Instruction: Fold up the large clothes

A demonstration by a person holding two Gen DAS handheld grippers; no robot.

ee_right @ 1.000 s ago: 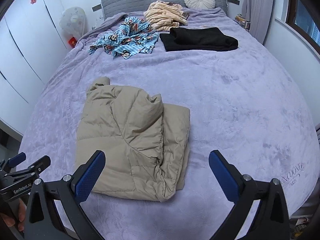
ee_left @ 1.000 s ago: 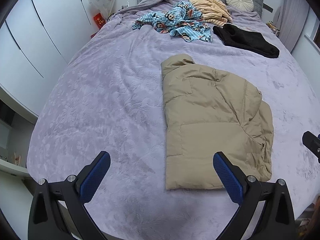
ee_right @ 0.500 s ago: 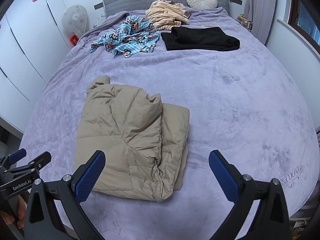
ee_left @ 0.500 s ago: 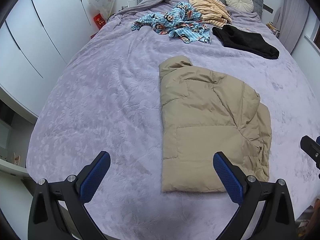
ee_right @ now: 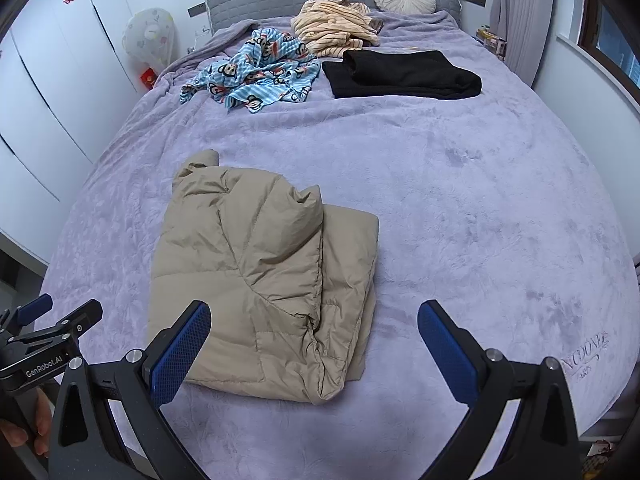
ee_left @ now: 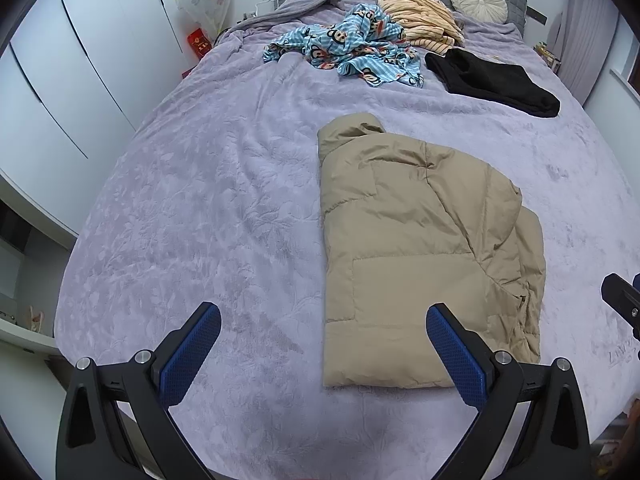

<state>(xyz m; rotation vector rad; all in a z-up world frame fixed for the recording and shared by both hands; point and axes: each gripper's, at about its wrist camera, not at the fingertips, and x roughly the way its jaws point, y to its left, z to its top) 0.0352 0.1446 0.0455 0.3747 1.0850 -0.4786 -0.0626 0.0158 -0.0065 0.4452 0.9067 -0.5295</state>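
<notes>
Lavender bed carries the tan puffer jacket, long axis 12-to-6. From my left gripper it lies at 1 o'clock; from my right gripper, nearer, at 11. Both jaws released, empty.

"genrobot.ai" in white letters on the black body of the left gripper, seen at the lower left of the right wrist view. embroidered script on the purple blanket near its right corner reads roughly "lancoone", with a smaller line under it too small to read. red packet by the fan has gold marks, illegible.
</notes>
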